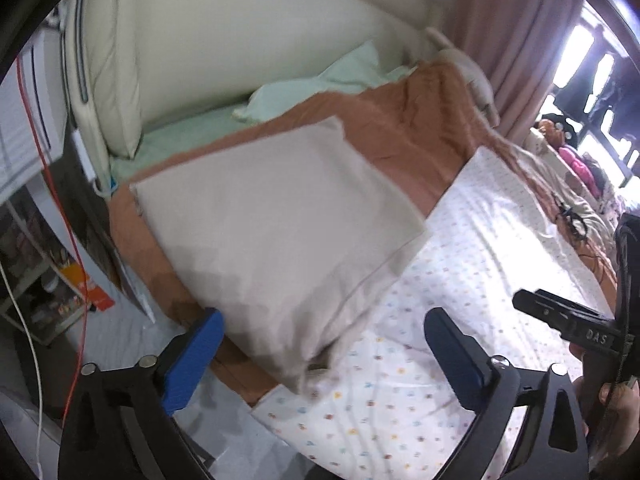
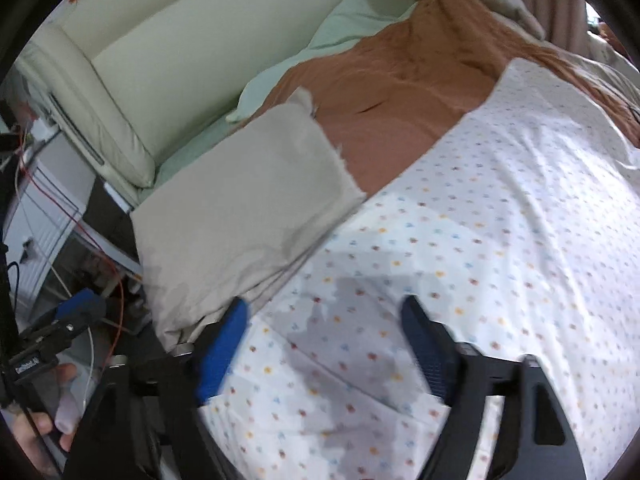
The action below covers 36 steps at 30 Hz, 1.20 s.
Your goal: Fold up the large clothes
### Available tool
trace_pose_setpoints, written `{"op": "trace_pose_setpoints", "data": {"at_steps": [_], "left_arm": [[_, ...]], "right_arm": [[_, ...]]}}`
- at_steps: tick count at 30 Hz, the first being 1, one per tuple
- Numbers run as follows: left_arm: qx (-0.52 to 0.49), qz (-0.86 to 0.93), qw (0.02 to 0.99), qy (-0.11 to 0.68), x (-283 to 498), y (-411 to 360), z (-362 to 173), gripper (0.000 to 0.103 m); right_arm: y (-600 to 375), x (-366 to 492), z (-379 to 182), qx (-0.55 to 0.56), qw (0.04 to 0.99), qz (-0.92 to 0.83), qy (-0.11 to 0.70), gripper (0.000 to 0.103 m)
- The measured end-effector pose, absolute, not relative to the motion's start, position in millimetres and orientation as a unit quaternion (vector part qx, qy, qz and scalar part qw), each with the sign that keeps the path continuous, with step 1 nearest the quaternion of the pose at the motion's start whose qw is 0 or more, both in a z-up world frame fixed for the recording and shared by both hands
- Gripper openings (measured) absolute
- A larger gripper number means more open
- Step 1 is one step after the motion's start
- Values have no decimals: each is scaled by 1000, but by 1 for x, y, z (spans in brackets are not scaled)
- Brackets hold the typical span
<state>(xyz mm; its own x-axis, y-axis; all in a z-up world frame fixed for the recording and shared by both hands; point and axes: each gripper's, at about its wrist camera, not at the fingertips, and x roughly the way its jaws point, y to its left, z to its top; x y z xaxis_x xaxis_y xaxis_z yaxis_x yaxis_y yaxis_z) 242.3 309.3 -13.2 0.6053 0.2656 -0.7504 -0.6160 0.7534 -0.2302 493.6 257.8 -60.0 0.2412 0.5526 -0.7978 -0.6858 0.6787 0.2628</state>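
Observation:
A white cloth with small coloured dots lies spread flat over the bed; it also fills the right wrist view. A folded beige cloth lies on the orange bedcover to its left, also in the right wrist view. My left gripper is open and empty, above the near edge of the beige cloth and dotted cloth. My right gripper is open and empty, hovering over the dotted cloth's near part. The right gripper's body shows in the left wrist view.
An orange bedcover covers the bed. A pale green pillow lies by the cream padded headboard. A cabinet with red and white cables stands left of the bed. More clothes lie at the far right by pink curtains.

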Motion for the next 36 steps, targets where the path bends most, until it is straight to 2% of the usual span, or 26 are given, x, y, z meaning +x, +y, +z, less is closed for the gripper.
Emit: {"op": "trace_pose_setpoints", "data": {"at_steps": [1,7,22,36], "left_arm": [[-237,251,867,359,242,304,-7,102],[-219,230,885,341,243,273,19,102],[-158,164,930,290,212,176,72,102],[-111,116,955,250,148,90,81,103]], "right_arm": [[247,492,-53,-72,792,389,464,98],[200,485,-27,-54,813,371,446,102],[62,419,26,-12,858,343,383,102],[-46,320,54,6,905,297,303,102]]}}
